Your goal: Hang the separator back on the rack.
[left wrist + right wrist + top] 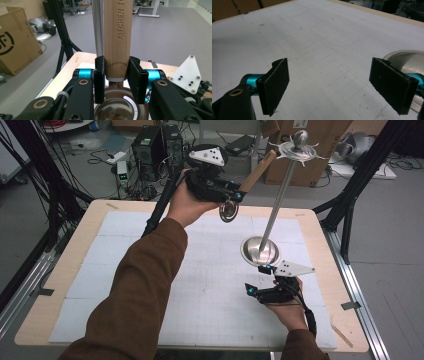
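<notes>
We carry a wooden-handled kitchen tool [256, 172] aloft in our left gripper [235, 195], jaws clamped on its handle (strainer end dangling). Our right gripper [260, 279] waits wide open, empty, beside the utensil stand [277, 205]. Next: hooking the tool onto the stand's top hooks.

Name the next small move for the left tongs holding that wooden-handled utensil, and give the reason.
Probably carry the wooden-handled utensil on toward the hook ring atop the metal stand. The left tongs grip it beside the pole, unhung, while the right tongs wait open by the base.
</notes>
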Motion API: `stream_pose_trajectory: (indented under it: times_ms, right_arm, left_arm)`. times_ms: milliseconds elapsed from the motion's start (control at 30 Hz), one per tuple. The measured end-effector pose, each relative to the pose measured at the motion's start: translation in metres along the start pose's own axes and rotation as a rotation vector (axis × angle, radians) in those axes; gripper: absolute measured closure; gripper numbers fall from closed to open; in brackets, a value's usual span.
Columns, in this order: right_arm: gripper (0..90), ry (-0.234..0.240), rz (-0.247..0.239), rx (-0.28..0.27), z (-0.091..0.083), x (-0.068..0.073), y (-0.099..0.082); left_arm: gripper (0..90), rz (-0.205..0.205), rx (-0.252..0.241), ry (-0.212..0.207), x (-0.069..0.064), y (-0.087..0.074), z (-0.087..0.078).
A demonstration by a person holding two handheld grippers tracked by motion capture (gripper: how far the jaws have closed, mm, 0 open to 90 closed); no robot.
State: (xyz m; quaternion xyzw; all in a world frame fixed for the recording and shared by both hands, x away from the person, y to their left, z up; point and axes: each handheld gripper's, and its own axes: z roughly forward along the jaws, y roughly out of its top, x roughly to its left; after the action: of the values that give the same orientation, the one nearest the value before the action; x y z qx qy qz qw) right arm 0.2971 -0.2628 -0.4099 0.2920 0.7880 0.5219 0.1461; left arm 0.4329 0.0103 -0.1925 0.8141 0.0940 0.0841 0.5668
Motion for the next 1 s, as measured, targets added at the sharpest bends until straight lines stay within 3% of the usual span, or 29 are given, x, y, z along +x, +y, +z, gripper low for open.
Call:
stream_pose_trajectory:
  times_ms: [333,667,1000]
  right_arm:
    - [15.3,0.005,0.003,-0.001,-0.002,0.001,0.0]
    - [15.3,0.004,0.006,-0.005,-0.002,0.0,0.0]
    - [15.3,0.005,0.006,-0.005,-0.002,0.0,0.0]
  left_arm:
    - [69.2,0.003,0.014,0.021,-0.003,0.007,0.011]
    - [69.2,-0.003,0.01,0.036,0.001,0.007,0.007]
    - [69.2,-0.003,0.023,0.042,0.003,0.005,0.013]
